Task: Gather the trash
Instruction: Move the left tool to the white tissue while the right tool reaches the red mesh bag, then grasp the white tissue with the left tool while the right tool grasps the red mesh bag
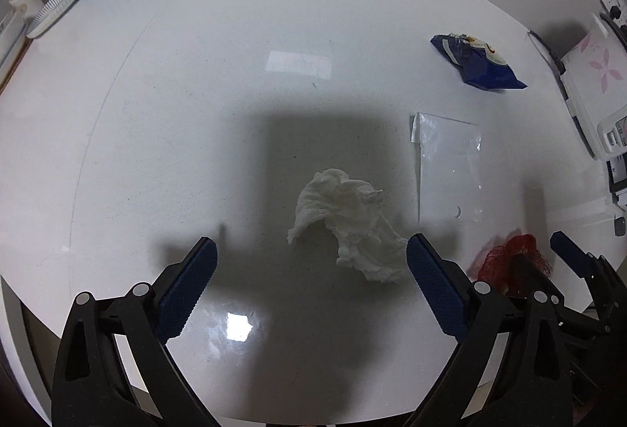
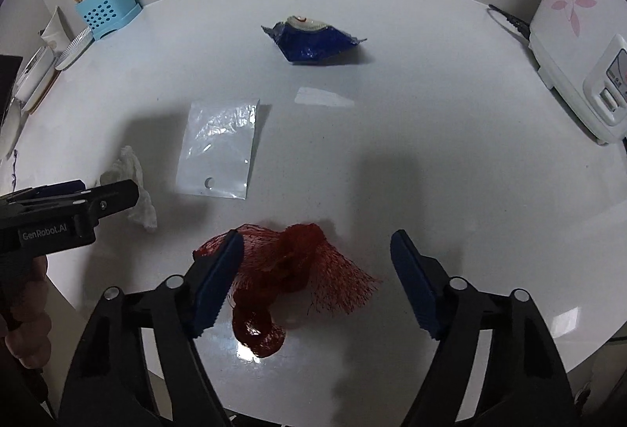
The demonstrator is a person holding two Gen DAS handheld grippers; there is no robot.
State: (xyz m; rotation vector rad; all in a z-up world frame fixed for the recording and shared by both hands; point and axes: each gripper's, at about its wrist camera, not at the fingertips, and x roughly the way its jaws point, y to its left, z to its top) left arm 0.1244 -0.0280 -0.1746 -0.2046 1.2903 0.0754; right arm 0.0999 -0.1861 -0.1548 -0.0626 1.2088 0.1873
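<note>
Surface: white worktop (image 2: 431,113), four scraps lying on it
Left tongs (image 1: 311,270): wide open, empty; crumpled tissue (image 1: 348,223) lies just ahead between the jaws, nearer the right one
Right tongs (image 2: 315,262): wide open, empty; red net bag (image 2: 290,266) between the jaws, against the left one
Farther off: clear plastic sleeve (image 2: 217,148), blue snack wrapper (image 2: 313,39)

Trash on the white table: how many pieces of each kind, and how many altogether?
Crumpled tissue: 1
Clear plastic bag: 1
Blue snack wrapper: 1
Red mesh net bag: 1
Total: 4
</note>
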